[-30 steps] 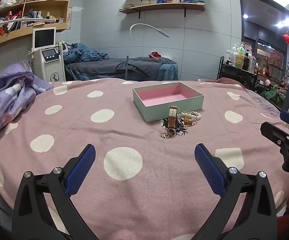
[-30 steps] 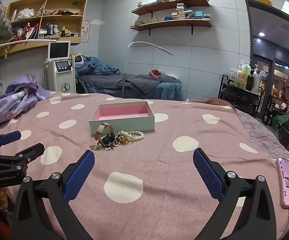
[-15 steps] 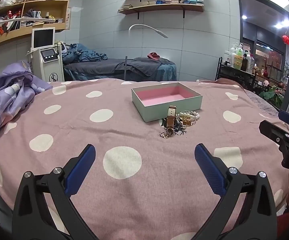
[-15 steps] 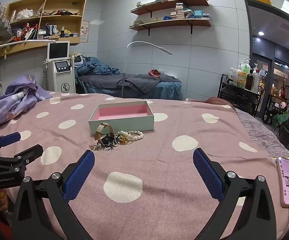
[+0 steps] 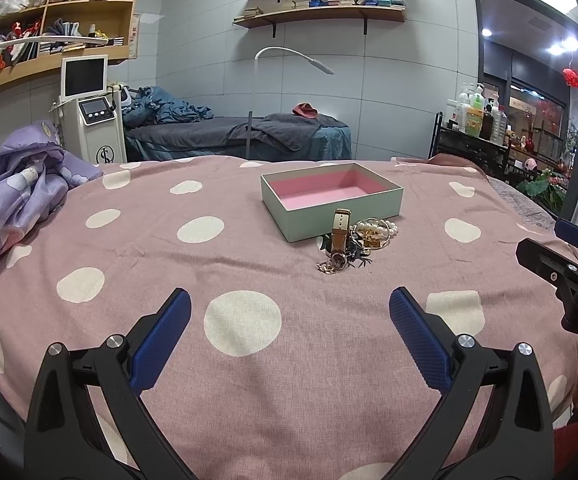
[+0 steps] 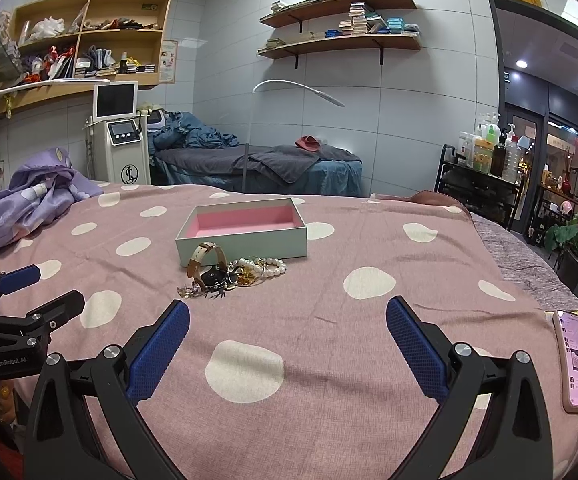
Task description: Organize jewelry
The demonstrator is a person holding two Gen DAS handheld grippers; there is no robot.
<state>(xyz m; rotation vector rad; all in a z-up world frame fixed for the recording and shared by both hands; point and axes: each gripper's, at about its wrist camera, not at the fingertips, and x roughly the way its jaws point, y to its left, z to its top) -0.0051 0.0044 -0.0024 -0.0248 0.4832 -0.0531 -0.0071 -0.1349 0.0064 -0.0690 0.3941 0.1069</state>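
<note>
- Left wrist view shows our left claw spread wide and gripping nothing, its blue pads above the near edge of the bed.
- Right wrist view shows our right claw equally released and empty, hovering over the near edge of the bed with its pads far apart.
- We see each claw in the other's view: the right one enters at the right edge of the left view, the left one at the left edge of the right view, both with their fingers parted.
- Ahead of both claws, toward the middle of the bed, lies the jewelry pile: a watch with a tan strap, a pearl bracelet, and some gold and dark pieces we cannot tell apart.
- Just behind the pile, touching or nearly touching it, sits the open box, pale green outside and pink inside, with nothing in the part of it we can see.
- A phone lies at the bed's right edge, screen lit, with a cable at its near end.
- A purple quilt is bunched at the bed's left edge.
</note>
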